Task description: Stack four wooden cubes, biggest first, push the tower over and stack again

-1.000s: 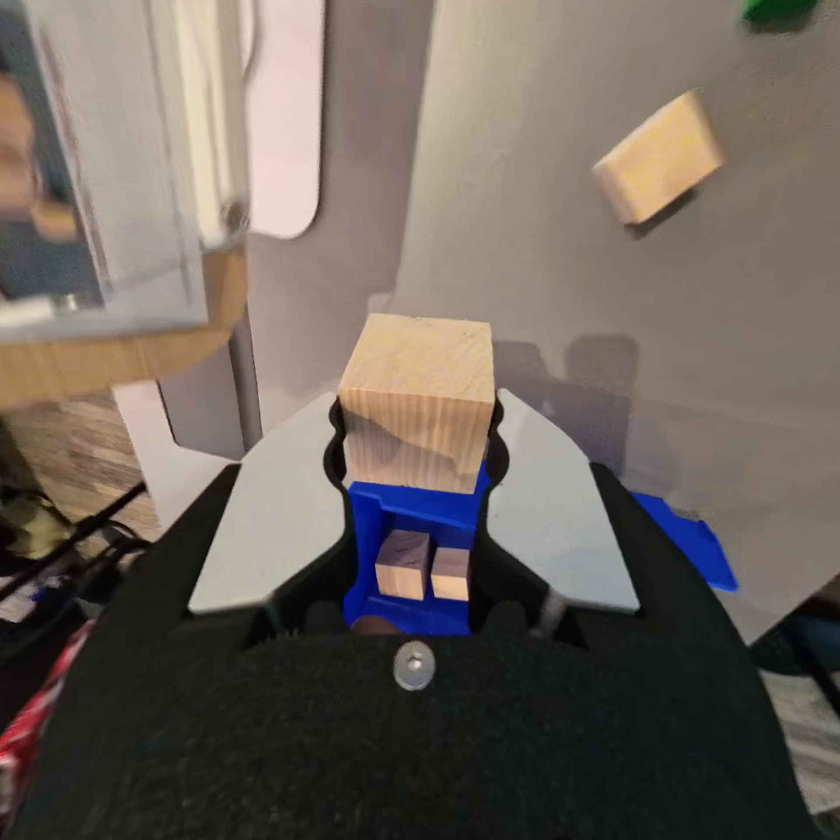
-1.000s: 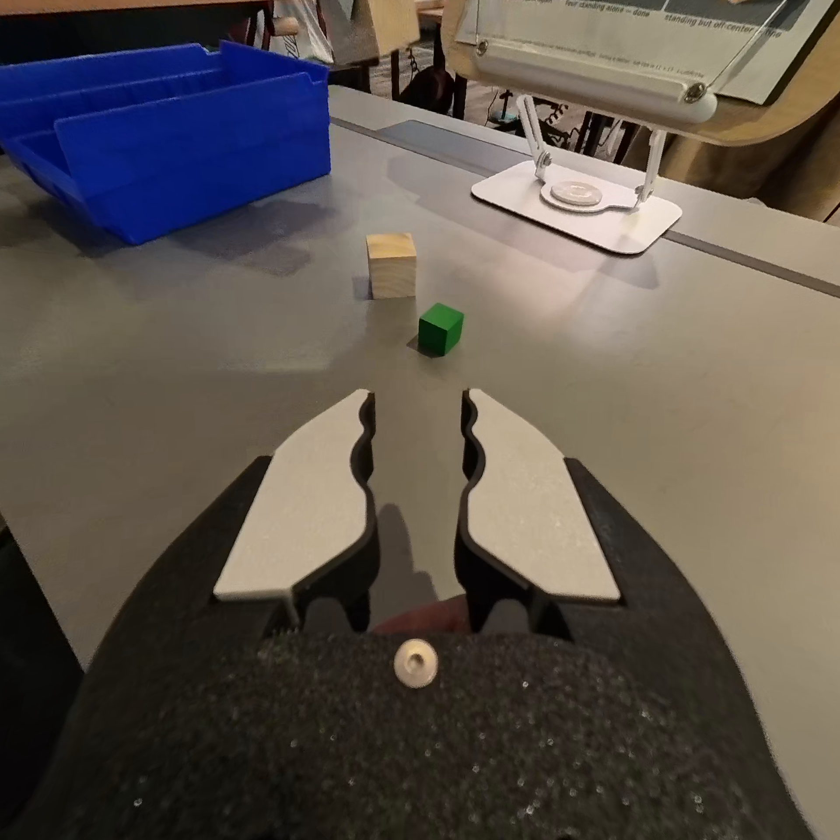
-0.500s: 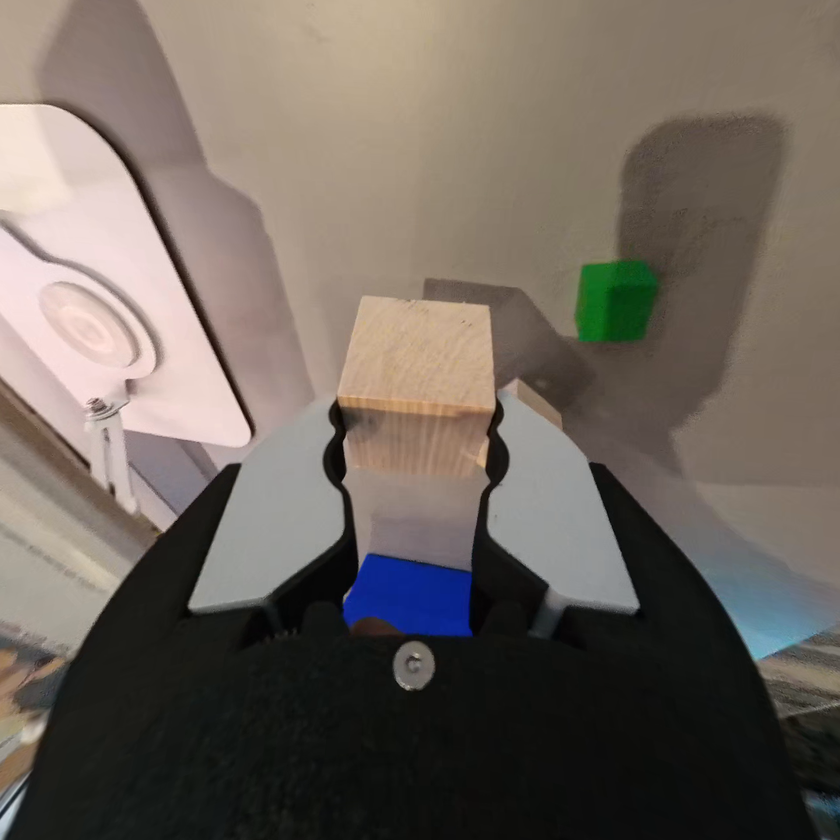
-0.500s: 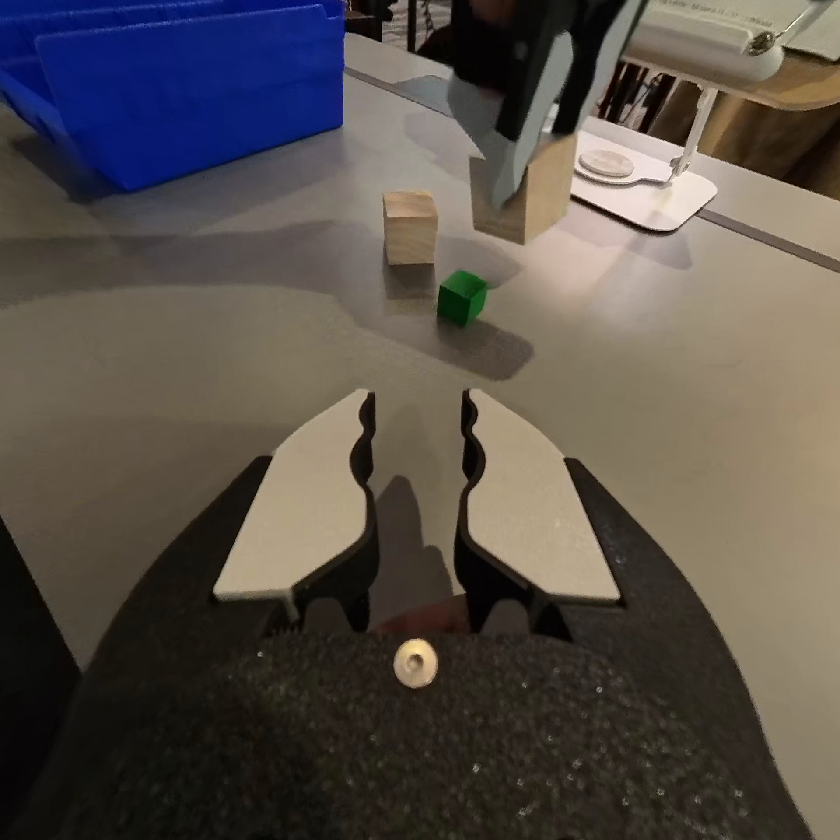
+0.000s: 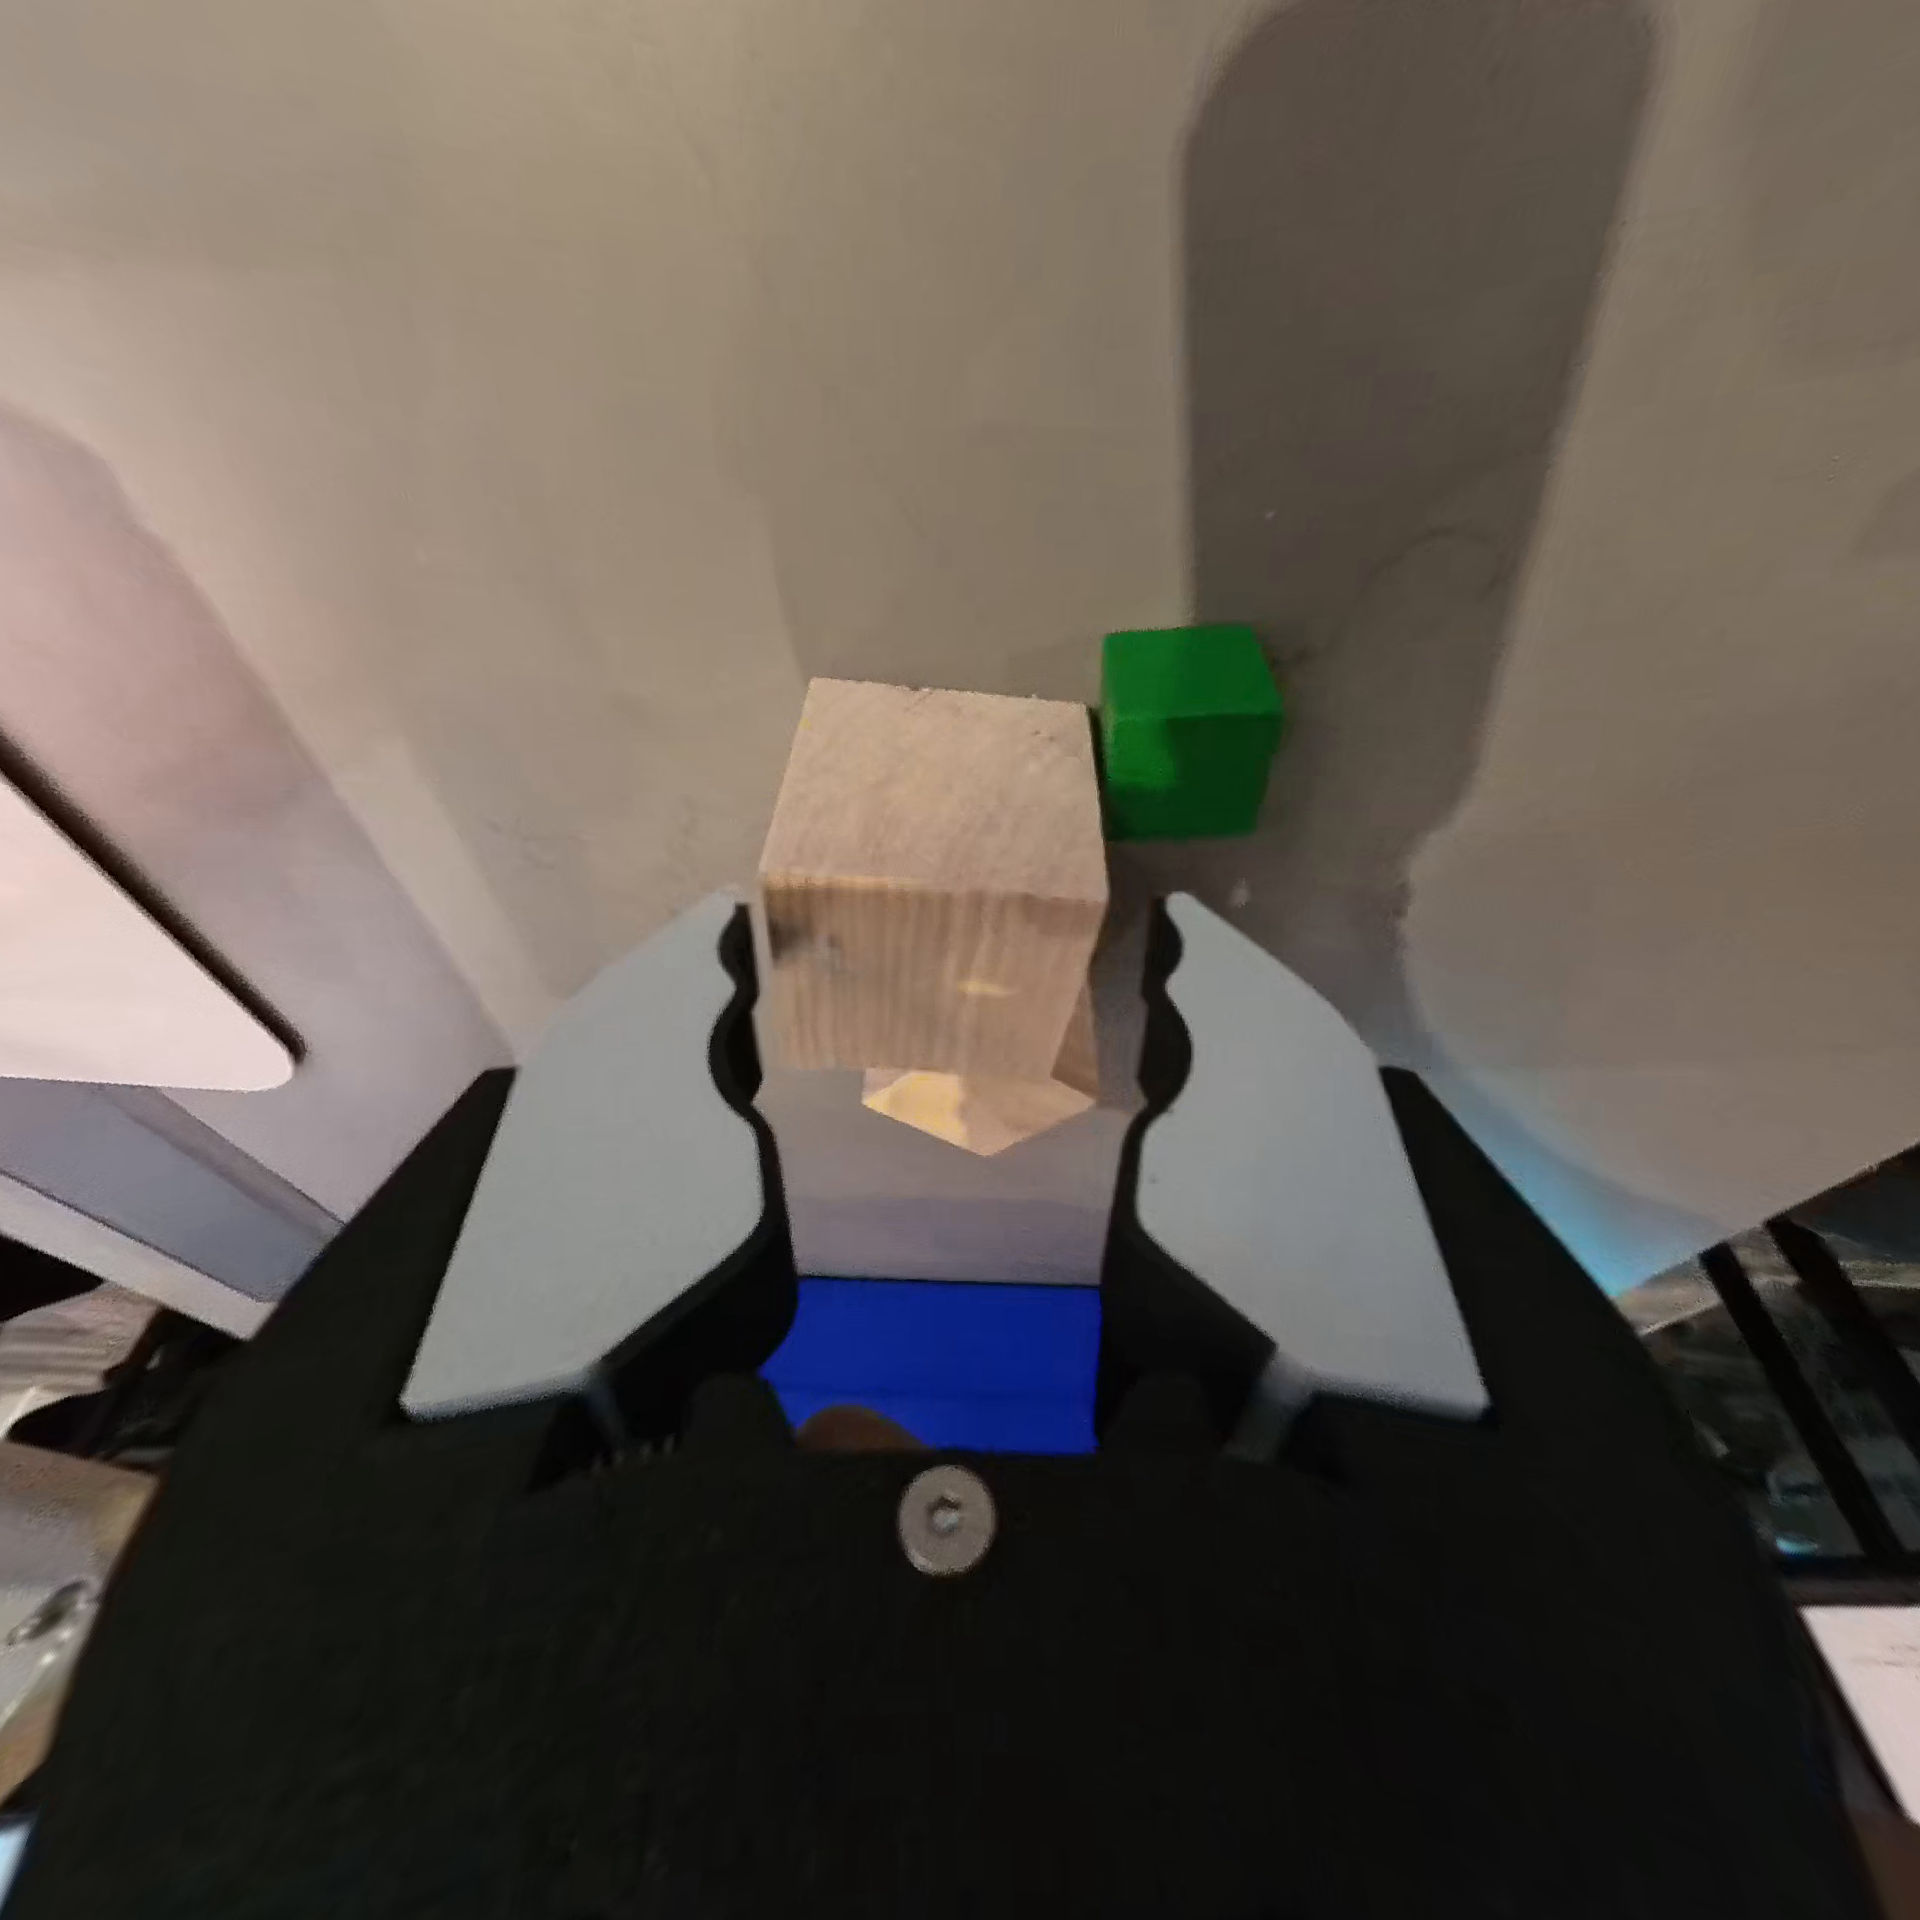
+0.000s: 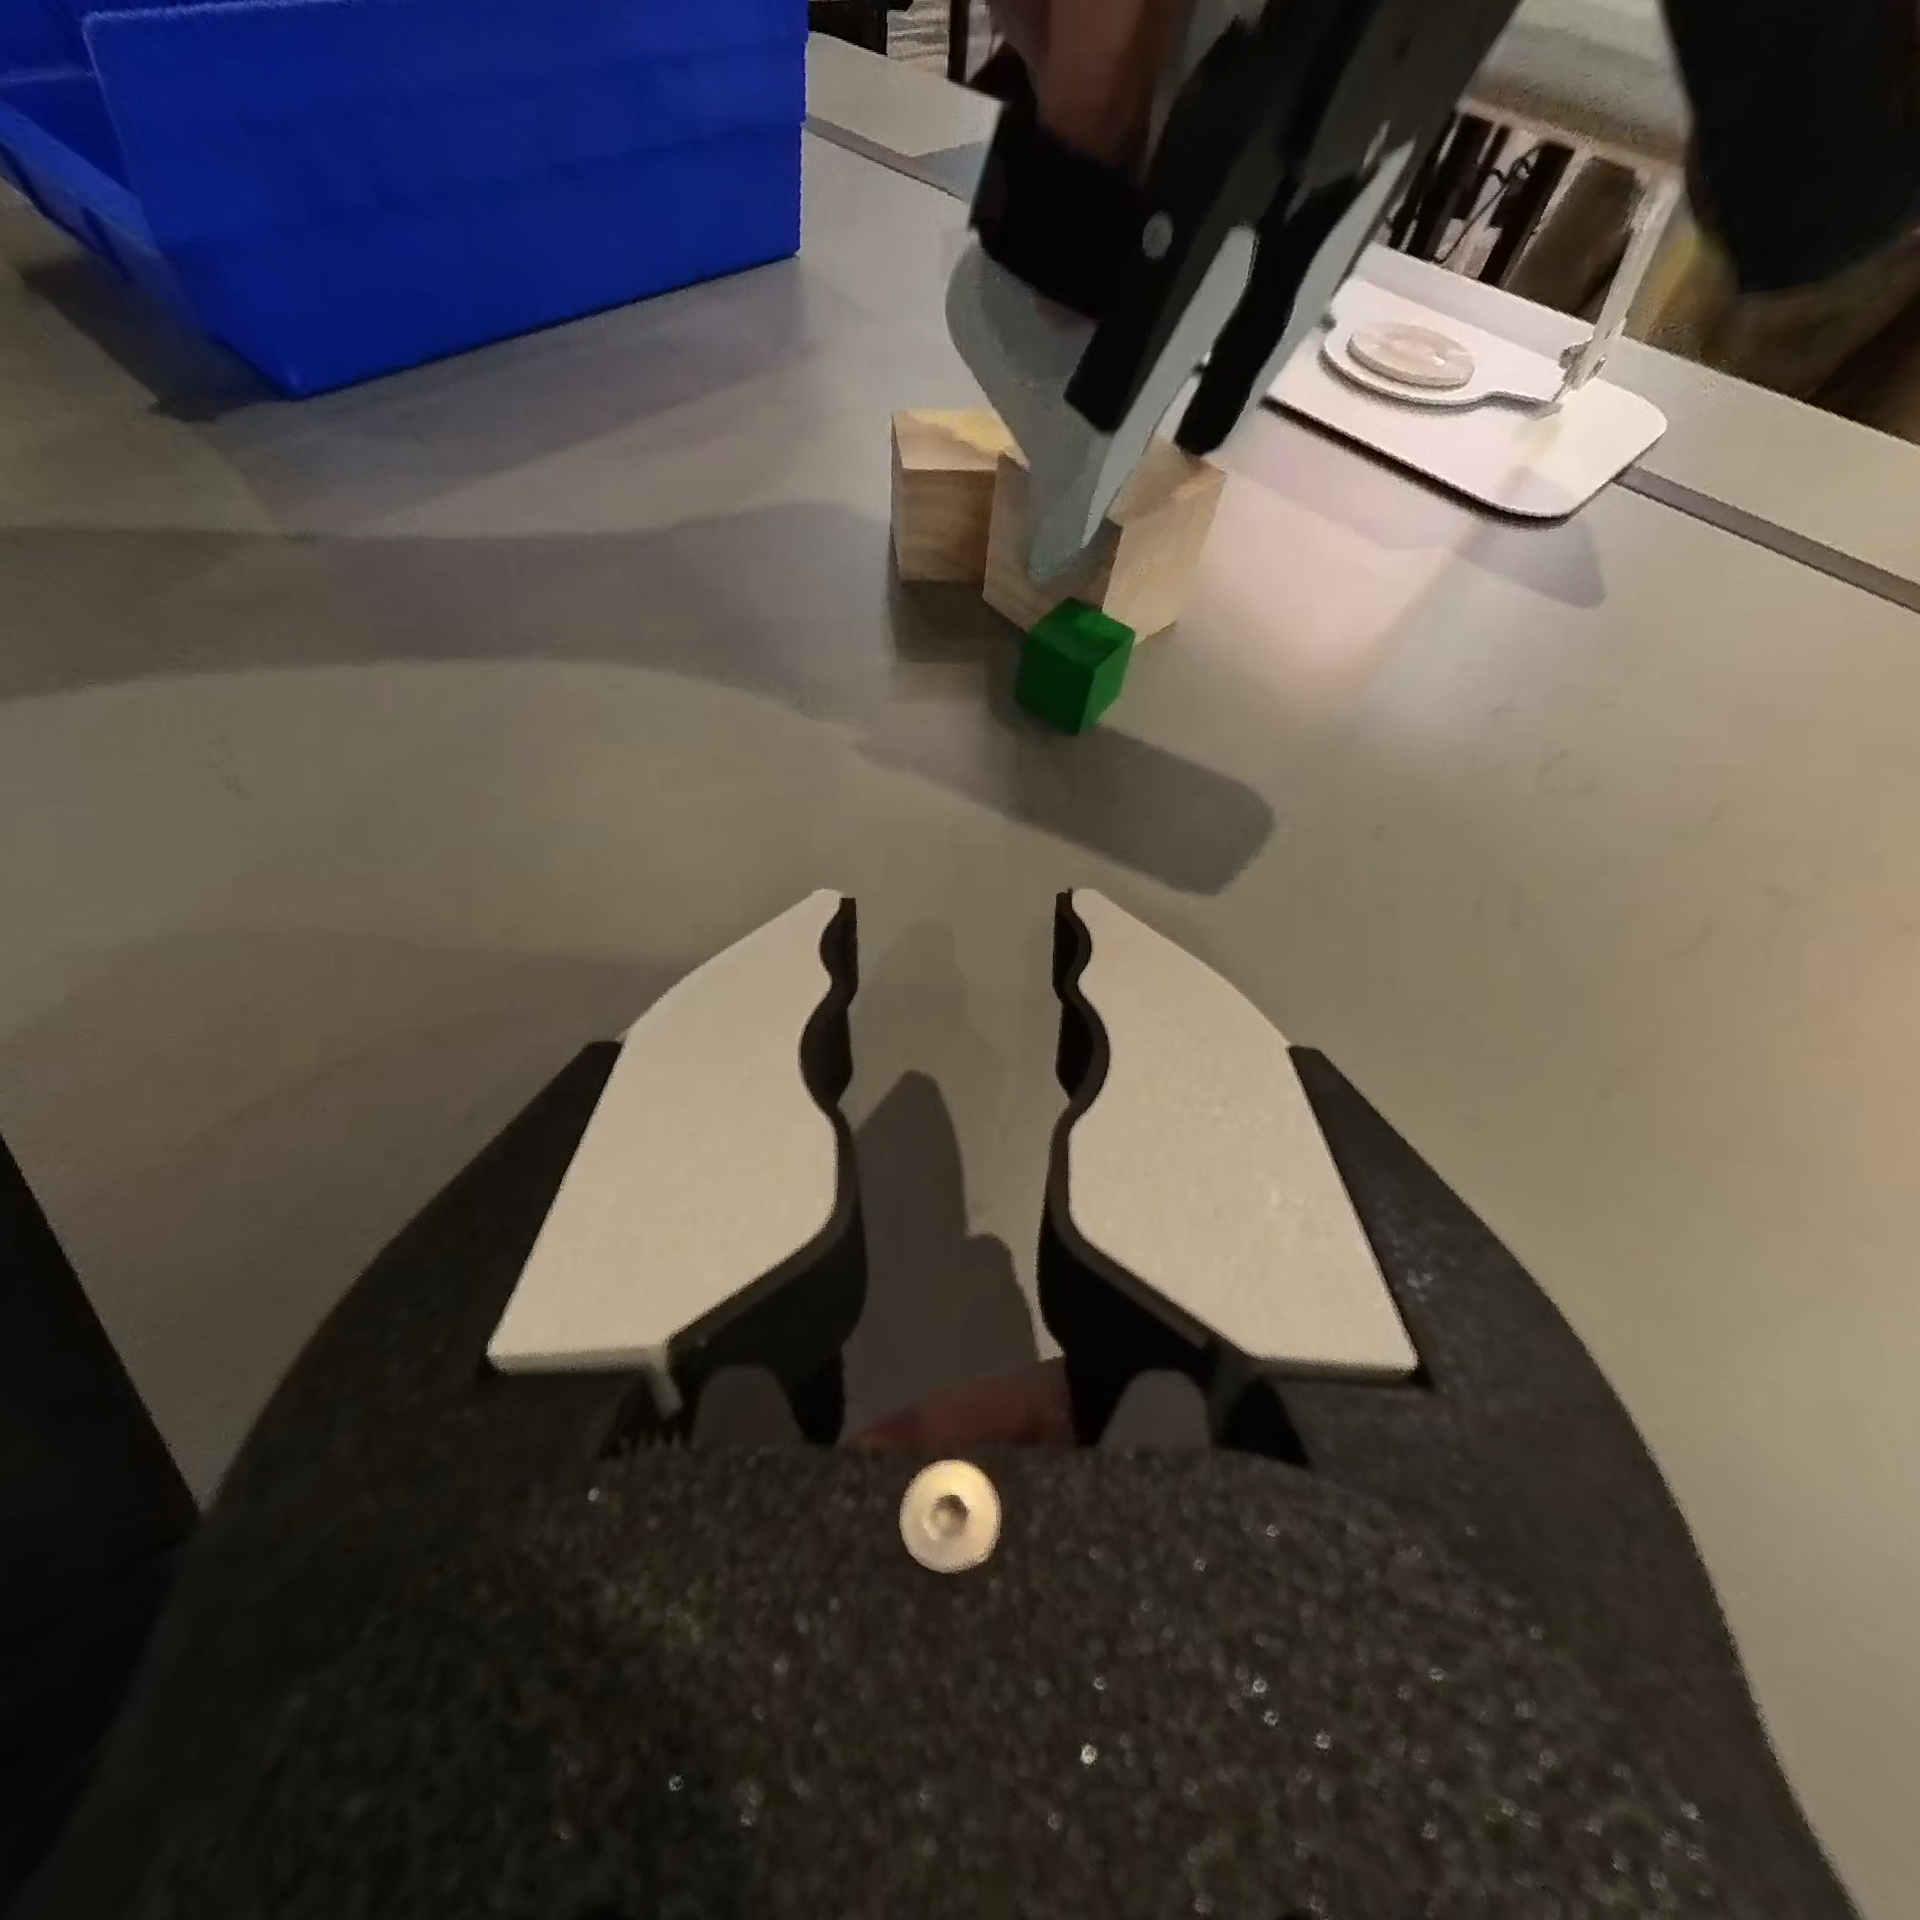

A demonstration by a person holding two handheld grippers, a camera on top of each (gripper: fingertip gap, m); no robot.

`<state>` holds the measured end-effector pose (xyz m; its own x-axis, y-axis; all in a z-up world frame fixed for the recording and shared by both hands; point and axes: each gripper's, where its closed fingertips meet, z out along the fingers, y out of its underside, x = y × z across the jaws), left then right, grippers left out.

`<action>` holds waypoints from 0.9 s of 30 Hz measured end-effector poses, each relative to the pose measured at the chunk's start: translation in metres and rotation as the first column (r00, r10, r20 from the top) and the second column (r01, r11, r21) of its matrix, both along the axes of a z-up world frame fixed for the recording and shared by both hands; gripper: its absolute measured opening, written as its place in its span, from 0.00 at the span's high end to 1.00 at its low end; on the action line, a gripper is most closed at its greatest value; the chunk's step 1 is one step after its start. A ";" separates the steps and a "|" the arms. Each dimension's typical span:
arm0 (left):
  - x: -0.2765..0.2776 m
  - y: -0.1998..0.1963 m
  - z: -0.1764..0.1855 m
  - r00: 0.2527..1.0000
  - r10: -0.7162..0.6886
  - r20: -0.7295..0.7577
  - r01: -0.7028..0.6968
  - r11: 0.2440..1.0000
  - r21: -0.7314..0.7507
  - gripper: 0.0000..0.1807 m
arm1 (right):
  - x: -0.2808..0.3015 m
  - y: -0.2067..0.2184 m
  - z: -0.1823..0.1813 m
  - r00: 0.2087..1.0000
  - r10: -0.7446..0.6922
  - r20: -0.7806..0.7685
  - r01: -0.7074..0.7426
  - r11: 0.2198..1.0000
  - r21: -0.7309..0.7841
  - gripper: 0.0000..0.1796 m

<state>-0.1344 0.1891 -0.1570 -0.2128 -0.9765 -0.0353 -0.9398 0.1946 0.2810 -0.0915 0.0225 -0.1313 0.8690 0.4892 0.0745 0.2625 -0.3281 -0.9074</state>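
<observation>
The left gripper (image 5: pixel 948 961) has its fingers spread around the large wooden cube (image 5: pixel 930 883), a gap showing on the right side, with the cube resting on the grey surface (image 6: pixel 416 790). A smaller wooden cube (image 6: pixel 935 509) stands just beside it and the green cube (image 6: pixel 1072 670) just in front. The right gripper (image 6: pixel 956 935) hovers well apart, fingers parted and empty.

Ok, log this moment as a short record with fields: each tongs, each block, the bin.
left tongs: open around the big wooden block, right finger apart from it
right tongs: open, empty, low over the grey table
big wooden block: down on the table
smaller wooden block: beside the big one
green block: close in front of the big block
blue bin: far left of the table
</observation>
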 end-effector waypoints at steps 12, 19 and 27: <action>-0.044 -0.011 0.098 0.456 0.255 0.853 -0.570 0.819 0.060 0.60 | 0.013 0.003 0.009 0.998 -0.017 -0.066 0.020 0.999 0.045 0.80; -0.061 -0.001 0.013 0.411 0.397 0.821 -0.674 0.738 -0.020 0.59 | 0.008 0.006 0.007 0.999 -0.014 -0.038 0.016 0.999 0.042 0.80; -0.060 0.008 -0.010 0.428 0.435 0.792 -0.613 0.784 -0.100 0.75 | 0.008 0.004 0.006 0.999 -0.013 -0.032 0.014 0.999 0.042 0.80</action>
